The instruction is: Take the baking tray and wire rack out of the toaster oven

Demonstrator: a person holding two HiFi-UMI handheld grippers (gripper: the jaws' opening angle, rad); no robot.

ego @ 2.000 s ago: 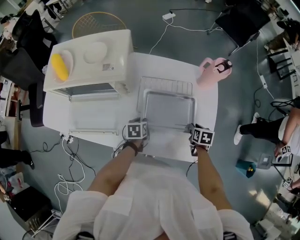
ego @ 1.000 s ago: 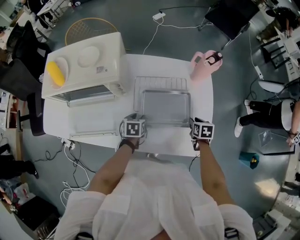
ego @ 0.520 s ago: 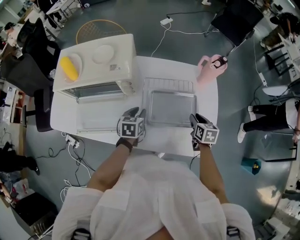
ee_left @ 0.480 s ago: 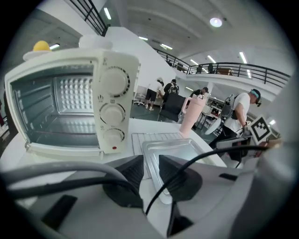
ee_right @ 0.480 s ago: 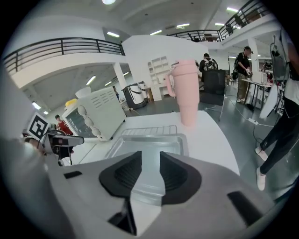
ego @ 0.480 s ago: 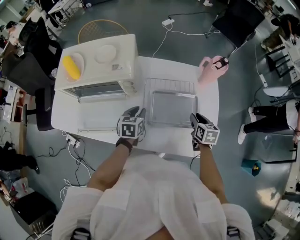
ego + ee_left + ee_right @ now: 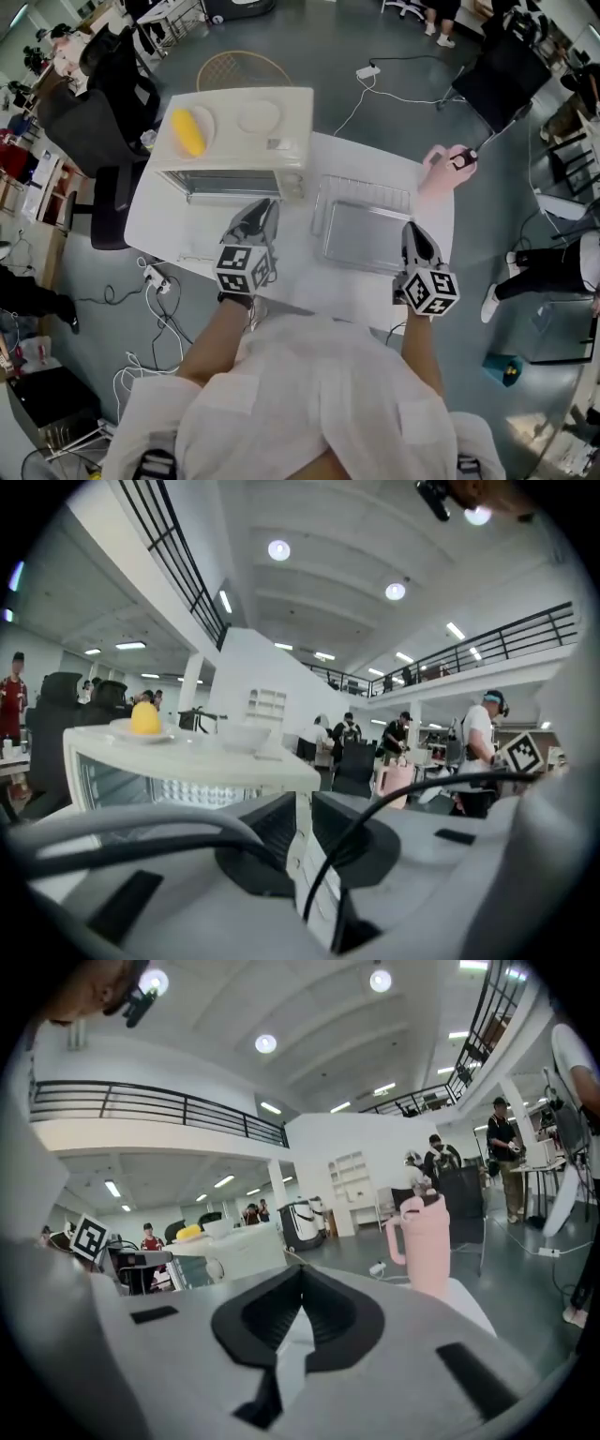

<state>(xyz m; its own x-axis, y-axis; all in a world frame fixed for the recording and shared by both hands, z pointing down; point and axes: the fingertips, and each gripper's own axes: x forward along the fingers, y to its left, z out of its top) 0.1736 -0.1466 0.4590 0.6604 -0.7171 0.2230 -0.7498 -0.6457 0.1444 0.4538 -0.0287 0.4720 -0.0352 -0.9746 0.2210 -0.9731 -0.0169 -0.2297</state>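
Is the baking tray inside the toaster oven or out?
Out. The baking tray lies on the wire rack on the table, beside the toaster oven.

White short-sleeved shirt [image 7: 309, 403], dark band [image 7: 235, 300] at left wrist.

lab hall (mezzanine railing [image 7: 150, 1105], office chairs [image 7: 98, 117], floor power strip [image 7: 367, 71])

I see a yellow lump [image 7: 187, 131] atop the cream toaster oven [image 7: 281, 117]; beside the oven, silver baking tray [image 7: 361, 239], pink jug [image 7: 439, 173].
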